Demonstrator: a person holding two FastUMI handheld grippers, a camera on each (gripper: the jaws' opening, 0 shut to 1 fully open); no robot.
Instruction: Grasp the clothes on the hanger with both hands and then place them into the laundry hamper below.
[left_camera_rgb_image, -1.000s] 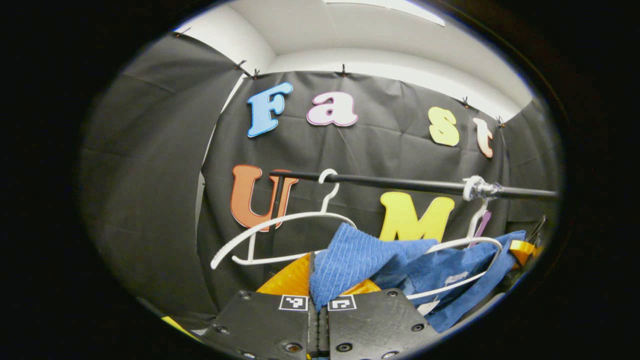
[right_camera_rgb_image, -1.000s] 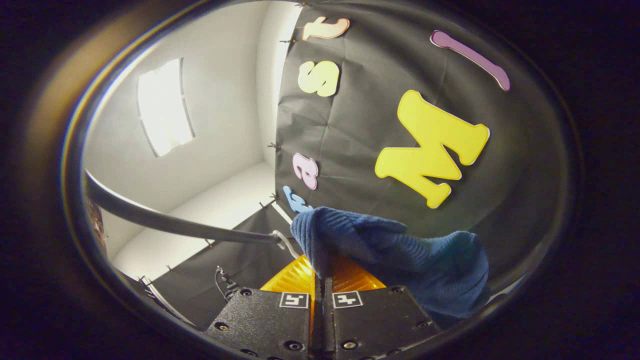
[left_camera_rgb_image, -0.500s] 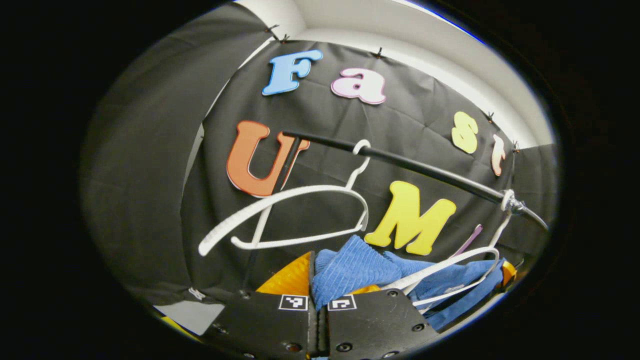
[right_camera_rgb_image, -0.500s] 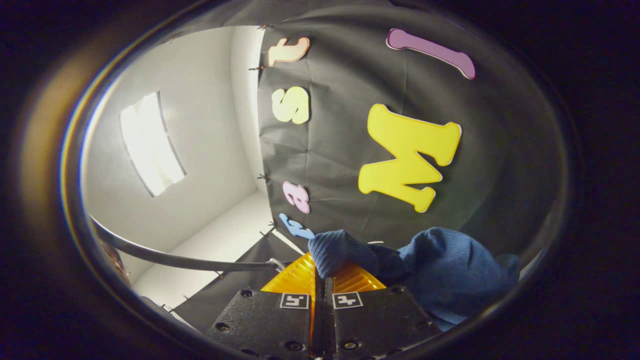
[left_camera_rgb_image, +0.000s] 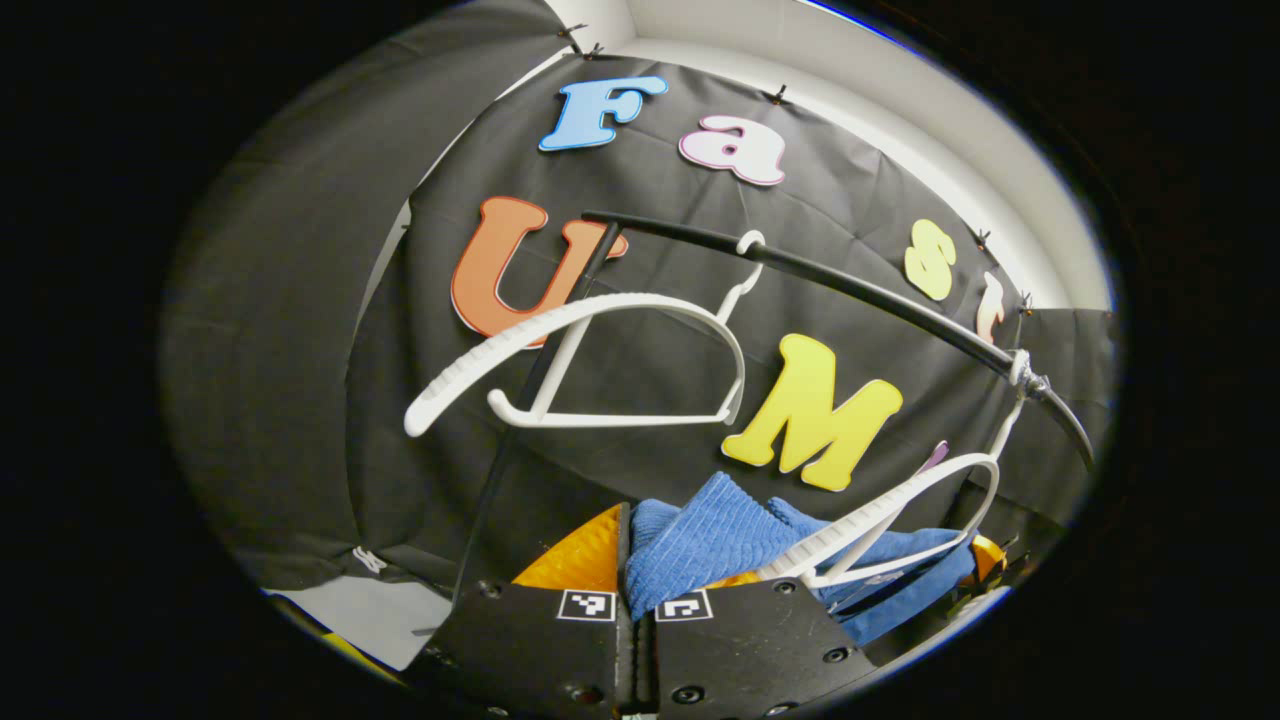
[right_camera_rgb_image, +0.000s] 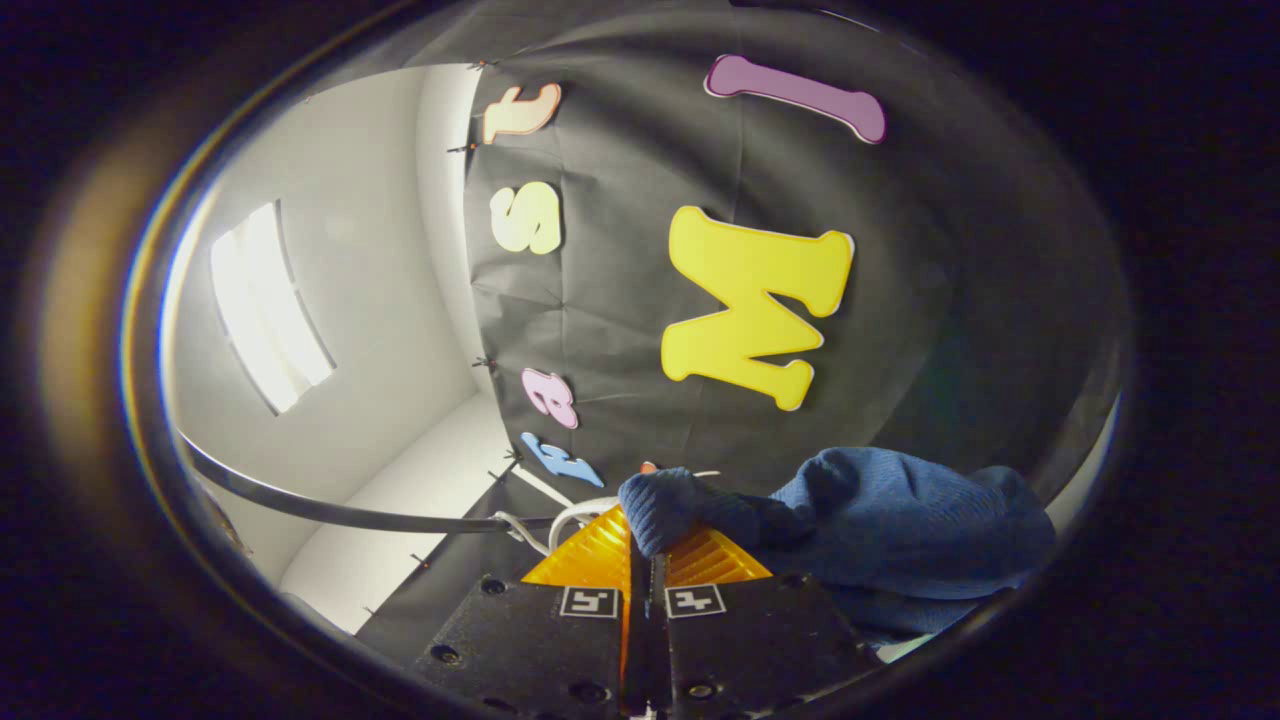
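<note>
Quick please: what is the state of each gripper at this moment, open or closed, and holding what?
Left gripper: closed, holding a fold of the blue garment.
Right gripper: closed, holding the blue garment too.

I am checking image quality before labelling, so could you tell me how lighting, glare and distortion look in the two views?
Left gripper view: even light, sharp; the fisheye bows the black rail and white hangers; the blue garment in the left tool is crisp. Right gripper view: the ceiling light panel is blown out, with a glare ring at the left edge; the garment looks darker there.
</note>
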